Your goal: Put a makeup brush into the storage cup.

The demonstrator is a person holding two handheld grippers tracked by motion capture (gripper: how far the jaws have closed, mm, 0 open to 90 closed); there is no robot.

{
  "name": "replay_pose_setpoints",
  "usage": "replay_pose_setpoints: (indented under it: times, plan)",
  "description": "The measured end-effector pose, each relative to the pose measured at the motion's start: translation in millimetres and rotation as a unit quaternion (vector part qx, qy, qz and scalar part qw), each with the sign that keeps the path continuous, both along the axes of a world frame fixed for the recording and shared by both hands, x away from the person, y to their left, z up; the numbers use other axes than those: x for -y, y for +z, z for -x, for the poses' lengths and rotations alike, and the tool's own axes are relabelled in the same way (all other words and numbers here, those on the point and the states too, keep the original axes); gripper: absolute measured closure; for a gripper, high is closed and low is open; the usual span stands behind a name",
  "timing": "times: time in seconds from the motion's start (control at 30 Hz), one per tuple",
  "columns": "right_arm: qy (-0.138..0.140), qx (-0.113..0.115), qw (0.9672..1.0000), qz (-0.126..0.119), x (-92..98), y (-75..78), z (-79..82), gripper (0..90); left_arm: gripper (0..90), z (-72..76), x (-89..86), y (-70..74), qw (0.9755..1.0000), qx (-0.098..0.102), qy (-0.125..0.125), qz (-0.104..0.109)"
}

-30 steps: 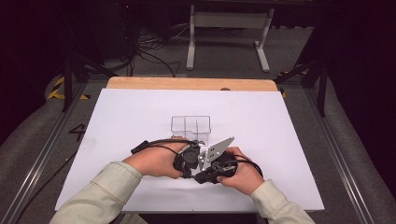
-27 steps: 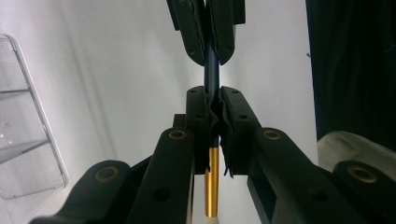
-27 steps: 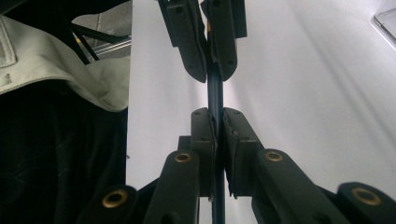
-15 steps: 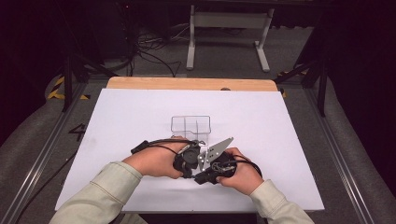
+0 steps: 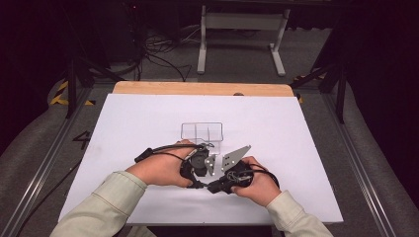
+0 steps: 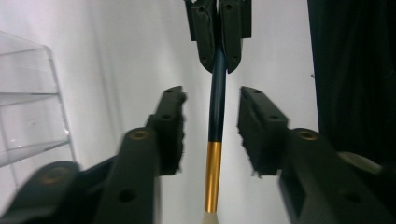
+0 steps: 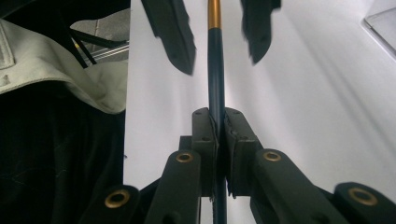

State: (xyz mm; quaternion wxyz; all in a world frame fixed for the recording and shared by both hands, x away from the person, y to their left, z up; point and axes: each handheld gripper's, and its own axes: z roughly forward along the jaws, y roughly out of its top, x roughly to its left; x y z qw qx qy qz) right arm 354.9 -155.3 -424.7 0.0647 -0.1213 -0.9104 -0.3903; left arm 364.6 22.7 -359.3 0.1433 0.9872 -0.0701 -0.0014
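A dark pen (image 6: 216, 109) with a gold band is hanging above the white table (image 5: 306, 148) near a clear box (image 5: 201, 132), the right gripper (image 7: 218, 140) clamping its dark end while the left gripper (image 6: 212, 130), jaws just opening, is flanking it without touching.

Two arms come in from the bottom of the high view. Both wear long sleeves (image 5: 106, 197) in a pale grey-green cloth with folded cuffs. The left gripper (image 6: 212, 126) has fat black jaws, brass rings and small round holes. The right gripper (image 7: 218, 140) looks the same. A thin black cable (image 5: 163, 148) loops near the middle, beside a shiny grey three-cornered plate (image 5: 235, 157).
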Motion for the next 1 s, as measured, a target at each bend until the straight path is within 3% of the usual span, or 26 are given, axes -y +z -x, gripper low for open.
replay_pose_setpoints:
  times: [0.13,0.2,0.3,0.47,0.5,0.63,0.73,0.8,0.87,1.0]
  plan:
    - [-0.004,-0.001,1.0000,-0.006,2.4,0.1,0.2,84.7,49.6,-2.4,-13.1,7.3,0.9995,0.011,0.015,0.027]
    - [-0.009,-0.001,0.9999,-0.010,4.0,0.7,0.4,84.7,45.6,-4.5,-24.3,11.3,0.9981,0.020,0.027,0.052]
    - [-0.017,0.001,0.9997,-0.017,6.4,1.8,0.2,84.7,39.3,-4.9,-36.7,15.7,0.9958,0.030,0.047,0.072]
    - [-0.032,0.009,0.9991,-0.027,10.7,5.0,-0.9,84.7,31.1,-1.9,-62.8,19.7,0.9888,0.035,0.089,0.114]
    - [-0.032,0.009,0.9991,-0.027,10.7,5.0,-0.9,84.7,30.8,-1.9,-62.8,19.7,0.9888,0.035,0.089,0.114]
    - [-0.045,0.014,0.9982,-0.037,13.8,8.1,-2.0,84.7,29.7,-1.1,-79.3,20.7,0.9834,0.042,0.110,0.138]
    - [-0.054,0.018,0.9974,-0.044,16.2,10.4,-2.7,84.6,28.9,-1.9,-91.7,20.0,0.9787,0.041,0.121,0.161]
    - [-0.064,0.022,0.9962,-0.054,18.4,12.6,-3.2,84.7,27.4,-2.2,-100.2,17.0,0.9738,0.042,0.136,0.178]
    - [-0.069,0.024,0.9955,-0.061,19.6,14.3,-3.4,84.7,26.3,-2.4,-102.4,15.9,0.9730,0.042,0.139,0.180]
    - [-0.087,0.036,0.9919,-0.086,22.3,20.3,-3.7,84.7,24.6,1.3,-108.0,8.4,0.9691,0.047,0.157,0.184]
